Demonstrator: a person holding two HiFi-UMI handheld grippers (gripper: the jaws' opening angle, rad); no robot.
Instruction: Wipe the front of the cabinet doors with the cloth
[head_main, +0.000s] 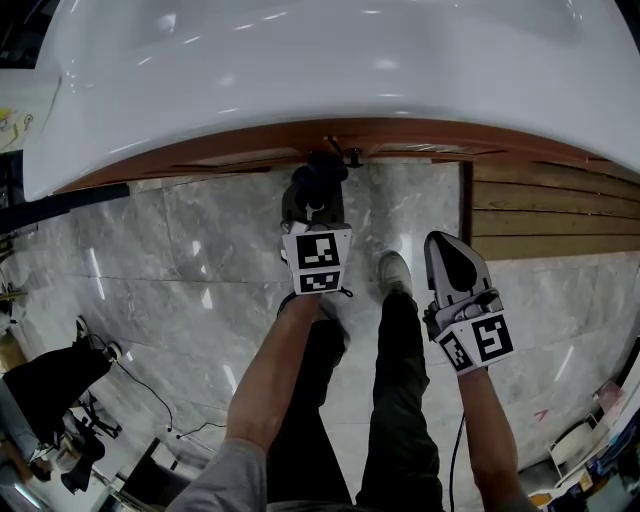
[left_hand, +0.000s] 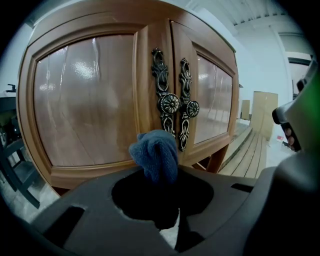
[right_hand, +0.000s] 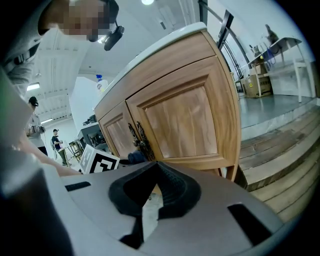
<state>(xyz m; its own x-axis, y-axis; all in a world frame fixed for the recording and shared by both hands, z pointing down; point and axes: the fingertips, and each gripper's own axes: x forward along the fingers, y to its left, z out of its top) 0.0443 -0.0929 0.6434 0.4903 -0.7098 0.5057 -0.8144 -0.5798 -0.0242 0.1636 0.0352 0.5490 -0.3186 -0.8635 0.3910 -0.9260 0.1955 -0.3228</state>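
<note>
The wooden cabinet has two glossy doors, the left door (left_hand: 85, 100) and the right door (left_hand: 212, 97), with ornate dark handles (left_hand: 175, 102) where they meet. My left gripper (left_hand: 157, 177) is shut on a bunched blue cloth (left_hand: 155, 152). The cloth is held just in front of the door seam, below the handles; I cannot tell whether it touches. In the head view the left gripper (head_main: 320, 175) points at the cabinet under the countertop edge. My right gripper (head_main: 445, 248) hangs back to the right, shut and empty. It faces the right door (right_hand: 182, 120) from a distance.
A white countertop (head_main: 300, 70) overhangs the doors. Grey marble floor (head_main: 180, 260) lies below, and wooden decking (head_main: 550, 215) runs along the right of the cabinet. The person's legs and a shoe (head_main: 393, 270) stand between the grippers. Dark equipment and cables (head_main: 50, 380) sit at lower left.
</note>
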